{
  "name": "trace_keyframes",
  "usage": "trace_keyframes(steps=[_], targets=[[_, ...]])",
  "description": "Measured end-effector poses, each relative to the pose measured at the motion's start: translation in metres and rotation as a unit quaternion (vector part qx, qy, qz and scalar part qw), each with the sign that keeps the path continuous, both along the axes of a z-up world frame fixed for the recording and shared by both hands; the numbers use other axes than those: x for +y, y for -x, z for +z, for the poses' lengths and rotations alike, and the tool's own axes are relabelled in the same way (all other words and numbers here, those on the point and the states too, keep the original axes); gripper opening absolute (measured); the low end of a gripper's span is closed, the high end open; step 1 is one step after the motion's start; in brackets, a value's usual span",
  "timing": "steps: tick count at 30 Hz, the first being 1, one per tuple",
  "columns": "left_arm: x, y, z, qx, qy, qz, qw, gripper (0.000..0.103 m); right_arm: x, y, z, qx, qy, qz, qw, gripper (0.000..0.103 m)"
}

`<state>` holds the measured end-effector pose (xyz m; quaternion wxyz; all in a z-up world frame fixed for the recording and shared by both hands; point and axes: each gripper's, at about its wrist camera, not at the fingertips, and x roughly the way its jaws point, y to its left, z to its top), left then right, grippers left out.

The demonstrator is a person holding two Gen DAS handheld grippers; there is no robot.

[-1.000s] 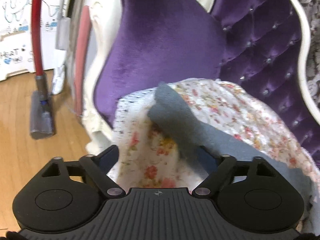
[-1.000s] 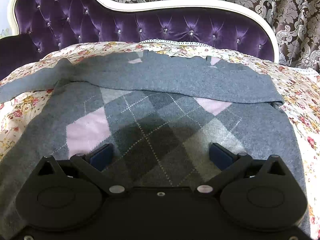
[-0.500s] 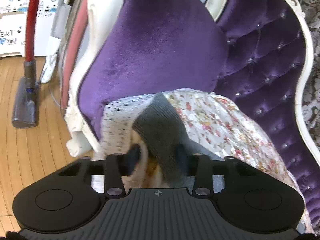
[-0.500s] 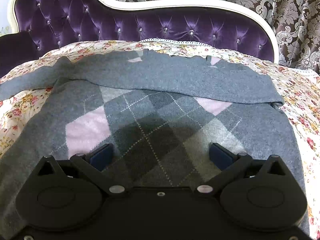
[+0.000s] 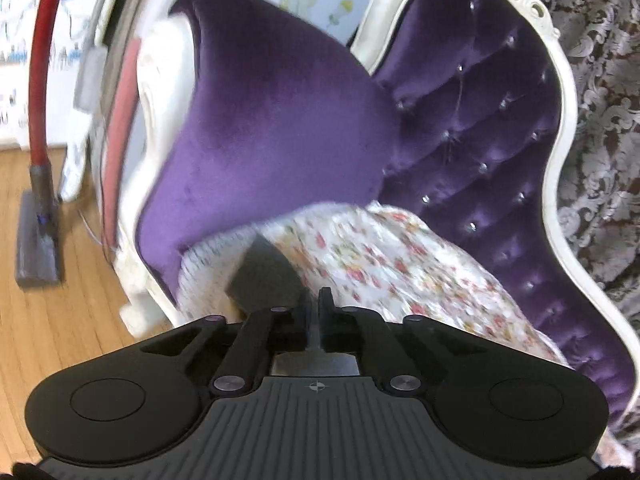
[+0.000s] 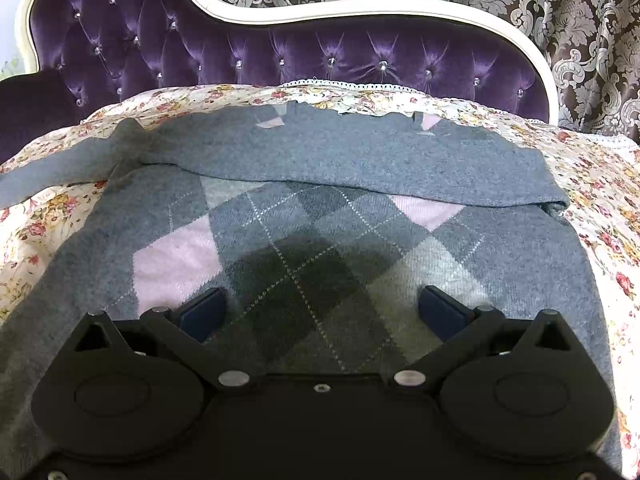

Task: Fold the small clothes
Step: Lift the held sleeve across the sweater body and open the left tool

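Left wrist view is motion-blurred; the floral cover (image 5: pixel 384 264) reads as smeared blotches. Left gripper (image 5: pixel 316 312) has its jaws pressed nearly together, pinching the grey sleeve end (image 5: pixel 264 276), whose lower part is hidden behind the black gripper body. The sleeve lies near the cover's edge, by the purple sofa arm (image 5: pixel 256 128). A vacuum head (image 5: pixel 36 248) sits on the wood floor (image 5: pixel 68 320), cut off at frame left. Right wrist view is sharp: right gripper (image 6: pixel 322 312) is spread wide, blue pads low over the argyle sweater (image 6: pixel 304 248), gripping nothing. The sweater lies flat on the cover, its far part folded over in a plain grey band; near hem hidden beneath the gripper.
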<state>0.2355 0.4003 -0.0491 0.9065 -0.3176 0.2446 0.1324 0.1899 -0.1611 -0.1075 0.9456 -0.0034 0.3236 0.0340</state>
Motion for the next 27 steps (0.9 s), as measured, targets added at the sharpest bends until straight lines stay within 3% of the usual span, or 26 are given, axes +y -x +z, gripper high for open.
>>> trace_keyframes(steps=[1,2,3,10,18,20,23,27], targets=[[-0.003,-0.002,-0.005,0.006,0.005,0.001,1.0,0.016,-0.001,0.0,0.0,-0.001,-0.002,0.0,1.0,0.103],[-0.006,-0.002,-0.01,0.009,0.006,0.006,0.9999,0.036,-0.001,0.001,0.0,-0.001,-0.004,0.001,1.0,0.103],[-0.007,-0.001,-0.015,0.008,0.006,0.012,0.9999,0.045,-0.002,0.001,0.0,-0.001,-0.006,0.001,1.0,0.103],[-0.007,-0.011,-0.041,0.018,0.023,0.038,0.9988,0.045,-0.003,0.001,0.001,-0.002,-0.011,0.002,1.0,0.103],[-0.008,-0.036,-0.038,0.027,-0.004,0.052,0.9983,0.045,-0.001,0.0,0.001,0.001,-0.001,0.002,1.0,0.103],[-0.008,-0.04,-0.038,0.028,-0.005,0.056,0.998,0.043,-0.001,0.0,0.001,0.001,-0.001,0.002,1.0,0.103],[-0.012,-0.039,-0.034,0.017,-0.021,0.048,0.9985,0.01,-0.001,0.0,0.001,0.001,-0.001,0.002,1.0,0.103],[-0.028,-0.032,-0.012,-0.006,-0.06,0.028,0.9978,0.01,-0.001,0.0,0.001,0.001,-0.003,0.003,1.0,0.103]])
